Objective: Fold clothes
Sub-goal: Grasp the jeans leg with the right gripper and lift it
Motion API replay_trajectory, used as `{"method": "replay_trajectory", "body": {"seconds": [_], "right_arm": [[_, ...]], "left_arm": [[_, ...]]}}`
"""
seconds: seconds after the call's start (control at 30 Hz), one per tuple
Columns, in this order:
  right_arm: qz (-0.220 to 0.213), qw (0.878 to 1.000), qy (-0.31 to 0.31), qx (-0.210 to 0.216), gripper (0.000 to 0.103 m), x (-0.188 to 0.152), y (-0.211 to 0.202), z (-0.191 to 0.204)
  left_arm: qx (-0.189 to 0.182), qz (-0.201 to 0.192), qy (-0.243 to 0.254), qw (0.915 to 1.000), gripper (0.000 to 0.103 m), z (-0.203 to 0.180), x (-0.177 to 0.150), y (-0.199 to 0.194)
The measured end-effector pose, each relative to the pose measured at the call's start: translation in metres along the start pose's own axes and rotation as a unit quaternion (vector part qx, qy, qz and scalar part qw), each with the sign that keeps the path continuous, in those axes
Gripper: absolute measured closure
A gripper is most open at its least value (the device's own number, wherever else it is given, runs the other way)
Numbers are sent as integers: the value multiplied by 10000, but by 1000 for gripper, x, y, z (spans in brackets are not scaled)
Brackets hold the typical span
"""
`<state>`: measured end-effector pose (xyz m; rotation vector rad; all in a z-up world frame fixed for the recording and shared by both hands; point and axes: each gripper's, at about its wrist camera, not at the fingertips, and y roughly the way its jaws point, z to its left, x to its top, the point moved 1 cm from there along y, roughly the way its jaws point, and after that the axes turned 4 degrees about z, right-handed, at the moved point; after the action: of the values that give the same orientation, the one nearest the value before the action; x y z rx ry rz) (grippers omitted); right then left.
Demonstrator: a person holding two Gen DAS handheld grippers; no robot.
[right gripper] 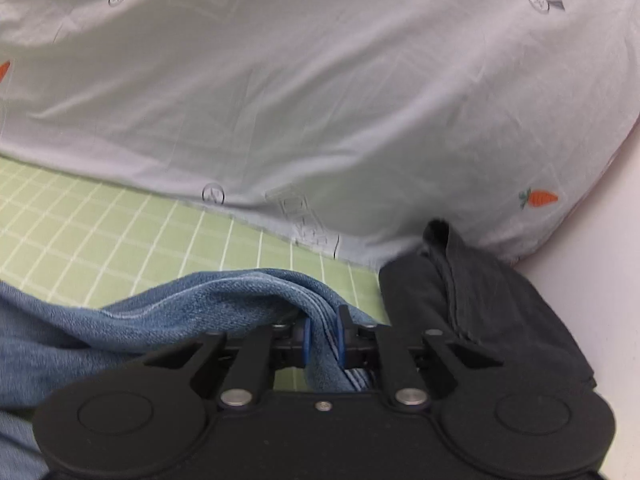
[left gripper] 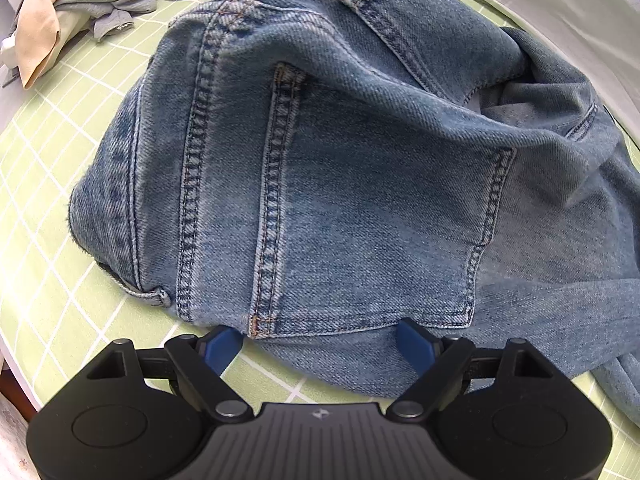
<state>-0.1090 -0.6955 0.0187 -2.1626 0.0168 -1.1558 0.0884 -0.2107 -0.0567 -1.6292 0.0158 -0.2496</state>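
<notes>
A pale grey printed quilt with small orange carrots (right gripper: 320, 92) fills the view ahead of the right claw (right gripper: 323, 334), bunched along the far edge of the green sheet with a white grid (right gripper: 120, 224) that covers the bed. The crumpled blue denim jeans (left gripper: 340, 184) lie on that sheet directly in front of and under the left claw (left gripper: 320, 344), seat side up with a stitched back pocket (left gripper: 372, 216) nearest its tips. A dark grey folded garment (right gripper: 480, 312) sits just to the right of the right claw, and a heap of grey and beige clothes (left gripper: 80, 4) lies well beyond the left claw, up and to its left.

The left claw stands wide, gripping nothing, its blue pads (left gripper: 222, 346) straddling the near hem of the jeans. The right claw is pinched narrow on a bunched ridge of the same denim, the cloth running between its pads.

This looks like the early spreading step: one end is gripped, the other is not. Next the left claw probably needs to close on the waistband edge so both can pull the jeans flat.
</notes>
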Motion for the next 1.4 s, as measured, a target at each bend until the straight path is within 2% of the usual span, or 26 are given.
{"method": "replay_trajectory", "body": {"seconds": [0.03,0.07,0.1,0.17,0.2,0.27,0.3,0.33,0.43,0.47,0.63,0.7,0.77,0.83,0.87,0.9,0.97,1.0,1.03,1.17,1.27,1.4], "right_arm": [[-160,9999,-39,0,90,12,1,4],[-270,9996,-43,20,85,21,3,10],[-322,9994,-75,86,71,30,8,17],[-215,9989,-190,372,61,37,18,32],[-134,9984,-187,521,61,39,21,38],[85,9962,280,816,61,35,22,42],[279,9903,801,1098,61,29,22,39],[511,9795,1366,1391,61,20,25,35],[1238,9297,2779,2077,61,-8,39,28],[1407,9183,2990,2181,61,-16,43,29],[1510,8977,3263,2547,60,-22,51,44],[1535,8864,3426,2707,52,-19,58,49],[1749,8838,3459,2619,49,-16,69,57],[1874,8942,3256,2434,51,-12,75,67],[1820,9011,3149,2361,58,-10,74,71],[1832,9049,3048,2337,74,-9,75,75],[1794,9080,3076,2206,91,-9,70,76],[1677,9088,3164,2139,94,-9,62,72],[1505,9110,3220,2092,94,-9,53,68],[599,9395,2950,1634,96,-7,-12,50],[-3,9557,2677,1226,96,-15,-78,28],[-496,9677,2358,736,96,-34,-168,3]], "left_arm": [[5,7,7,10000,17,2,1,0],[23,9,20,10000,17,2,2,0],[49,9,39,10000,17,1,3,1],[78,7,44,10000,17,1,3,1],[87,6,40,10000,16,2,3,1],[74,-4,17,10000,16,3,3,1],[71,-11,7,10000,16,4,3,1],[79,-21,2,10000,16,5,3,1],[154,-10,3,9999,15,-6,1,5],[174,1,-7,9998,15,-10,1,7],[171,55,-94,9998,15,-9,3,8],[158,61,-103,9998,15,-8,3,8],[131,54,-107,9998,15,-7,2,8],[99,44,-121,9999,15,-6,2,8],[83,40,-132,9999,15,-5,2,8],[69,35,-143,9999,15,-4,3,8],[48,26,-161,9999,14,-3,3,9],[36,23,-164,9999,14,1,1,8],[19,21,-161,9999,14,7,-2,8],[-126,-19,-206,9997,13,13,-4,7],[-250,-49,-238,9994,13,19,-5,6],[-381,-63,-247,9990,13,25,-7,6]]}}
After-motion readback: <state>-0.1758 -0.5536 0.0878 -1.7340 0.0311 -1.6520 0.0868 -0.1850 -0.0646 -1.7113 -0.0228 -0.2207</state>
